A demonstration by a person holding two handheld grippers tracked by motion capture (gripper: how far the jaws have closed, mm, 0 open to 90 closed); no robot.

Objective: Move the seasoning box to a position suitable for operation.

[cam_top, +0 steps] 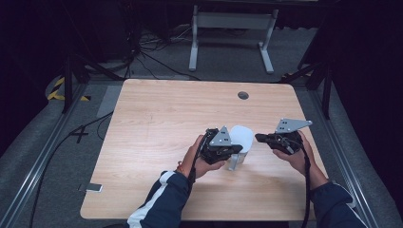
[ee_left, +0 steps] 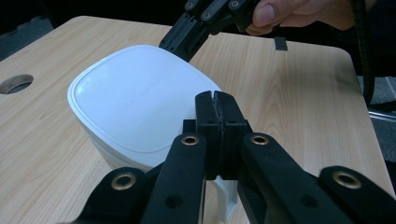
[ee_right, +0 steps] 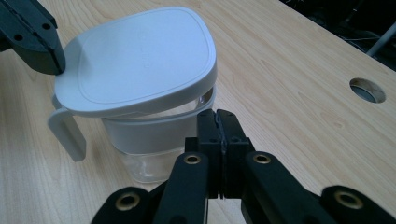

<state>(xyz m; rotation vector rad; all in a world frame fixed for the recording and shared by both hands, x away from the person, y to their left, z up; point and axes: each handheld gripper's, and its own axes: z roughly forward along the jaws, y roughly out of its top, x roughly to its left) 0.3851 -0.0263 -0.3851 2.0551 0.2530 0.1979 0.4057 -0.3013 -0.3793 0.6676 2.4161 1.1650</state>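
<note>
A clear jug with a white collar and a white square lid stands right of the table's middle, handle toward the person. The lid sits tilted and ajar on the collar. My left gripper is shut, with its tips against the lid's near rim above the handle. My right gripper is also shut, with its tips just short of the collar on the opposite side. In each gripper view, the other gripper touches the lid's edge.
A round cable hole lies in the wooden table beyond the jug. A small flat device lies on the floor at the table's left front corner. Cables and a white desk frame are on the floor behind.
</note>
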